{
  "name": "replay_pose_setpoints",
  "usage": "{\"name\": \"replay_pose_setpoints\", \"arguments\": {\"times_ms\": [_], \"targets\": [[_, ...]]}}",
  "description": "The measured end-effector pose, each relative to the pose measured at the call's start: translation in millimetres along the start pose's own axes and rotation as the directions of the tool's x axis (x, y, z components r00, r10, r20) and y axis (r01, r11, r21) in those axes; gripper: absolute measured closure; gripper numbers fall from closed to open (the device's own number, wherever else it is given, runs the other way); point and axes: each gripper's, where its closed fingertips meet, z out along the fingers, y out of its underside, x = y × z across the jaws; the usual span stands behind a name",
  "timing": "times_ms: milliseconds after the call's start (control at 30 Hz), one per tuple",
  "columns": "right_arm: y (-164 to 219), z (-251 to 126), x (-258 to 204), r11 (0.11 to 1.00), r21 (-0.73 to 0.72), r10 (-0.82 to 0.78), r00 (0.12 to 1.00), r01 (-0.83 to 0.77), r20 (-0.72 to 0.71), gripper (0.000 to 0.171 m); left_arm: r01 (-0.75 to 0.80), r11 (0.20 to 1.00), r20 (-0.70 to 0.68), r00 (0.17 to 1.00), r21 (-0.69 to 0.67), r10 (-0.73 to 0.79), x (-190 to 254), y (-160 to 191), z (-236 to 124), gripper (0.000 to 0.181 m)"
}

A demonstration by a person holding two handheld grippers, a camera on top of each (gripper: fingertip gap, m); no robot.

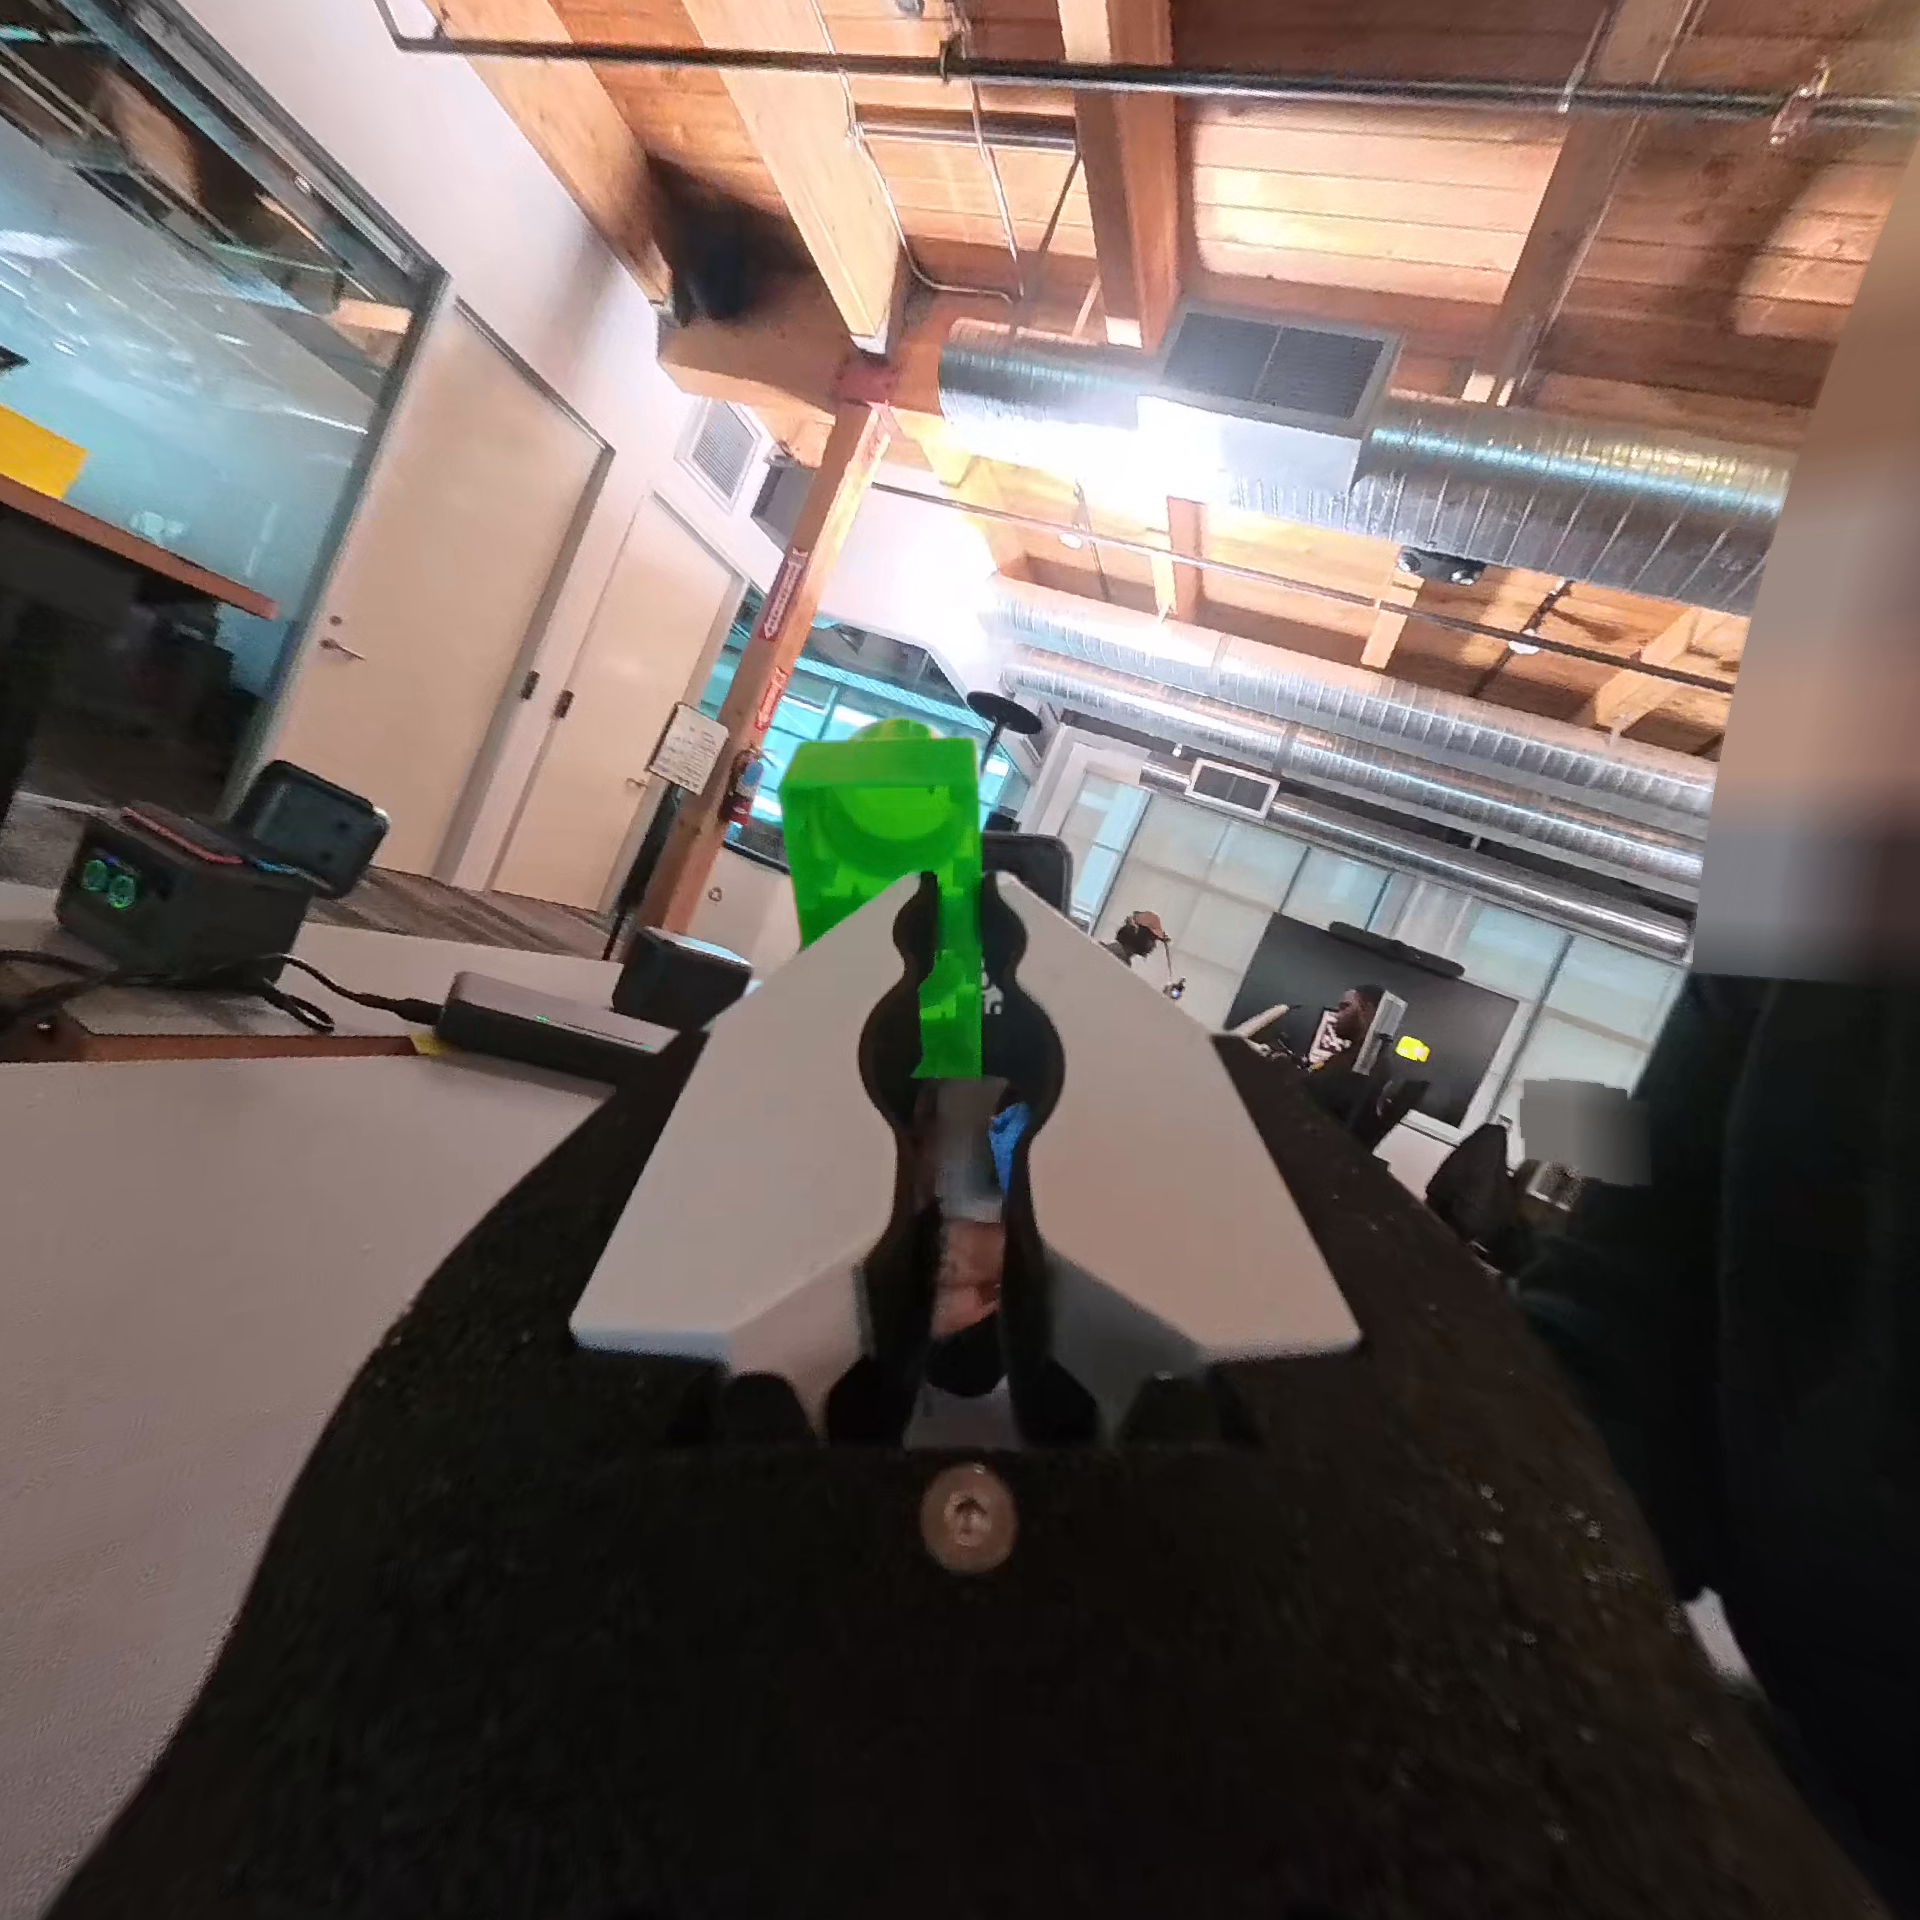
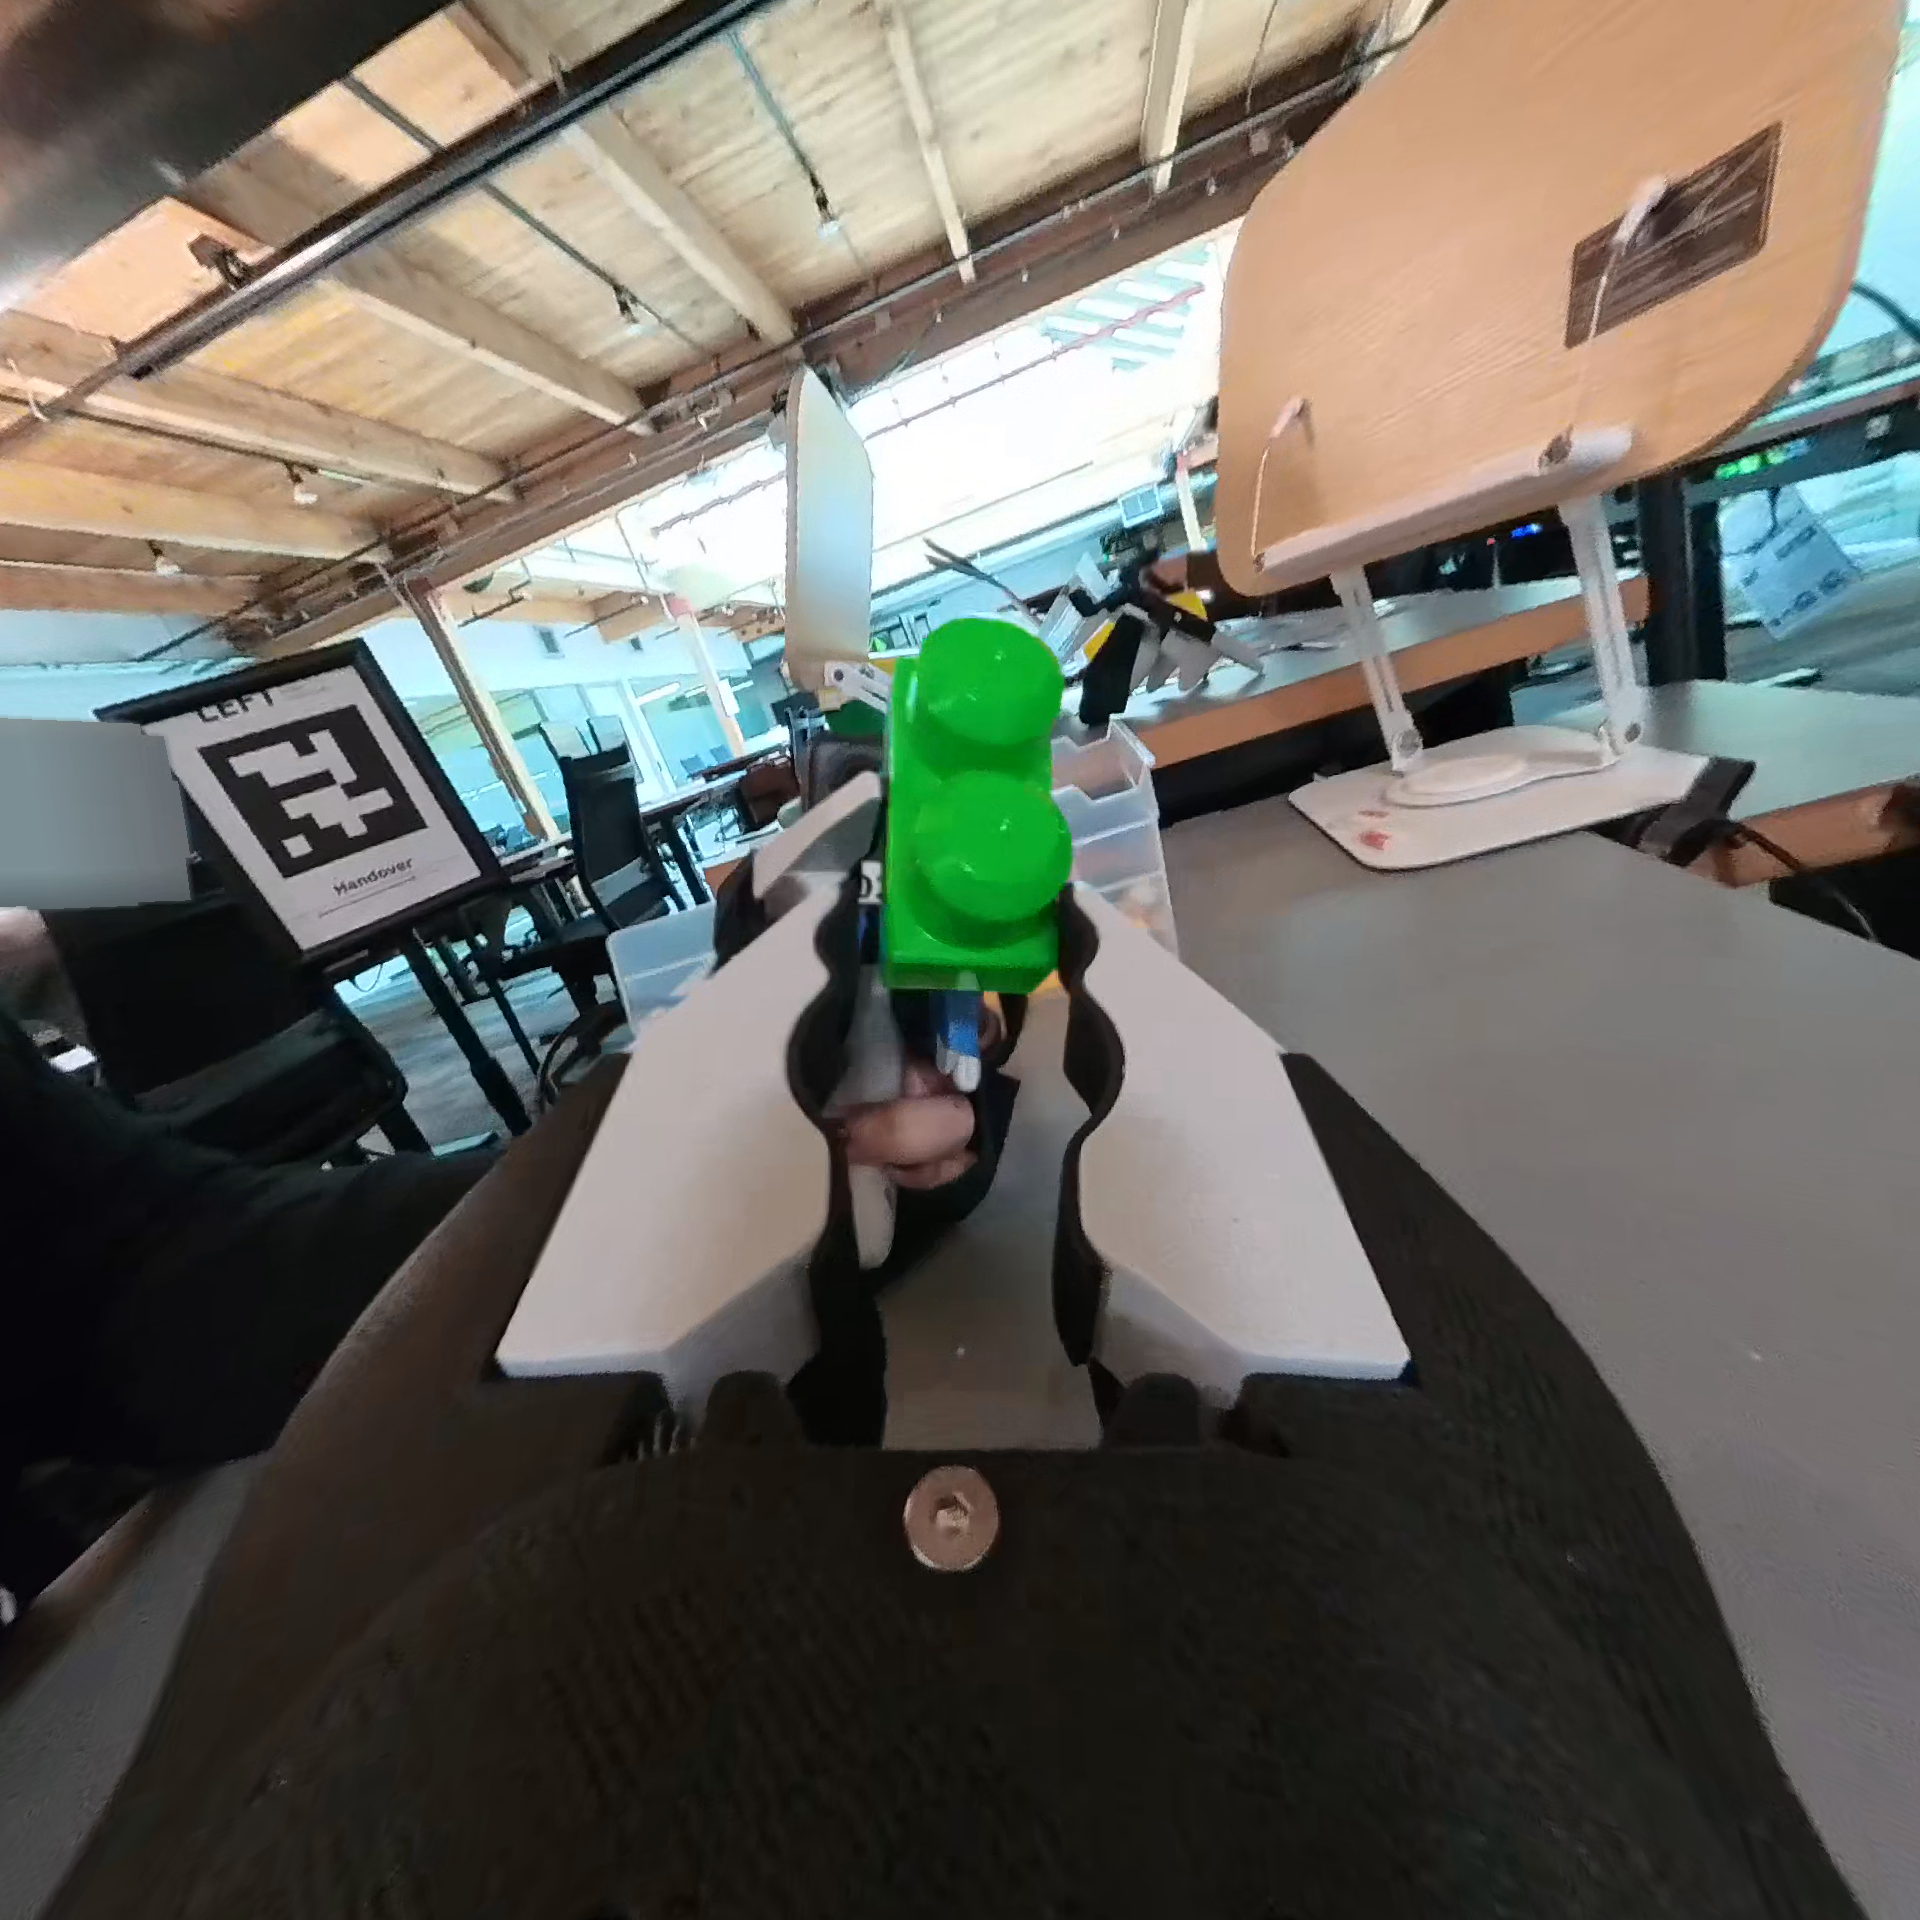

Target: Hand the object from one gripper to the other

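While the left tongs (image 1: 958,883) pinch the bright green two-stud plastic brick (image 2: 971,821) above the grey counter (image 2: 1558,1091), the right tongs (image 2: 961,914) flank it, seemingly unclamped, and should close squarely before the left lets go.

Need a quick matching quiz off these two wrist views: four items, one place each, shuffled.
Things:
1. Green plastic toy brick with two round studs
2. Light wooden board on a white hinged stand
3. Framed black-and-white marker sign
4. Black box with green lights

Places:
A. Far left in the left wrist view
B. On the grey table, right side of the right wrist view
C. Pinched at the tips of the left gripper
D. Left side of the right wrist view, beyond the table

Pairs: 1-C, 2-B, 3-D, 4-A
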Motion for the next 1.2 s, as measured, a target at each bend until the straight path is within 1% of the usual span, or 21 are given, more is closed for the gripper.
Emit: {"name": "replay_pose_setpoints", "arguments": {"times_ms": [33,67,133,200,267,300,367,433,500,567,633,733,833,900,933,1000,1033,1067,1100,1133,1200], "targets": [[1.4,-0.7,1.5,1.0,-0.01,-0.003,1.0,0.003,-0.01,0.139,0.01,1.0,-0.011,1.0,-0.005,-0.01,1.2,1.0,0.5,0.175],[1.5,-1.6,2.6,1.0,-0.018,-0.005,1.0,0.005,-0.02,0.139,0.011,1.0,-0.004,1.0,-0.006,-0.011,-0.2,1.3,0.6,0.175],[-1.7,-4.1,5.5,0.999,-0.035,-0.044,0.998,0.042,-0.054,0.139,-0.076,0.997,0.061,0.995,0.026,0.075,-4.5,-3.9,0.9,0.152],[-10.0,-11.0,16.0,0.982,-0.042,-0.186,0.968,0.182,-0.171,0.14,-0.181,0.983,0.185,0.967,0.033,0.172,-14.9,-11.1,-1.8,0.129],[-17.0,-18.5,22.4,0.927,-0.099,-0.375,0.885,0.362,-0.276,0.14,-0.218,0.976,0.277,0.937,-0.018,0.214,-26.9,-10.3,-6.2,0.107],[-19.2,-21.4,24.7,0.872,-0.153,-0.488,0.813,0.464,-0.318,0.139,-0.211,0.977,0.296,0.932,-0.032,0.211,-30.4,-9.0,-7.7,0.107],[-19.7,-26.8,30.7,0.693,-0.319,-0.719,0.588,0.646,-0.371,0.139,-0.146,0.989,0.284,0.948,-0.029,0.148,-32.1,-5.8,-7.2,0.107],[-15.9,-29.4,34.4,0.41,-0.519,-0.907,0.272,0.75,-0.322,0.139,-0.064,0.998,0.259,0.964,-0.008,0.064,-33.4,-2.8,-5.7,0.104],[-13.3,-23.4,26.4,0.133,-0.608,-0.975,-0.007,0.782,-0.222,0.14,-0.011,1.0,0.244,0.97,-0.001,0.011,-34.5,-0.9,-4.6,0.101],[-6.6,-11.0,13.7,0.006,-0.596,-0.982,-0.109,0.803,-0.156,0.139,0.01,1.0,0.231,0.973,-0.005,-0.008,-34.0,0.5,-4.0,0.099],[-1.2,-4.5,10.8,-0.037,-0.595,-0.984,-0.134,0.803,-0.121,0.139,0.028,1.0,0.197,0.98,0.0,-0.028,-29.8,0.6,-2.9,0.102],[2.6,-3.0,11.1,-0.038,-0.587,-0.986,-0.126,0.809,-0.11,0.139,0.07,0.997,0.103,0.992,0.024,-0.072,-17.9,-1.8,-2.1,0.127],[3.4,-1.2,7.6,0.097,-0.525,-0.987,0.012,0.845,-0.162,0.138,0.073,0.996,0.07,0.995,0.048,-0.076,-12.9,-5.8,-2.0,0.136],[1.9,-3.0,10.5,0.326,-0.453,-0.942,0.246,0.829,-0.228,0.131,0.084,0.991,0.019,0.996,0.104,-0.086,-6.6,-16.2,-5.7,0.136],[2.5,-3.0,11.3,0.48,-0.391,-0.877,0.416,0.785,-0.24,0.131,0.095,0.986,-0.003,0.995,0.134,-0.096,-4.6,-22.0,-8.7,0.137],[12.5,-0.4,5.9,0.825,-0.243,-0.552,0.821,0.511,-0.148,0.132,0.107,0.982,-0.043,0.994,0.158,-0.102,-1.0,-28.1,-13.6,0.136],[15.7,-0.6,-0.5,0.944,-0.186,-0.286,0.957,0.272,-0.055,0.131,0.117,0.981,-0.074,0.992,0.157,-0.106,2.4,-29.5,-14.6,0.136],[14.2,-2.3,-6.5,0.989,-0.147,-0.007,0.999,0.013,0.045,0.126,0.121,0.98,-0.107,0.989,0.157,-0.105,6.5,-30.8,-14.9,0.136],[8.9,-5.3,-11.9,0.968,-0.12,0.235,0.961,-0.219,0.146,0.121,0.123,0.98,-0.148,0.984,0.155,-0.1,12.4,-31.7,-14.7,0.136],[2.4,-8.6,-14.4,0.908,-0.107,0.419,0.879,-0.405,0.226,0.116,0.13,0.981,-0.186,0.977,0.147,-0.101,17.7,-31.5,-13.8,0.136],[-4.5,-11.7,-15.1,0.764,-0.124,0.635,0.704,-0.633,0.317,0.111,0.114,0.985,-0.232,0.969,0.126,-0.082,26.3,-27.7,-10.5,0.136]]}}
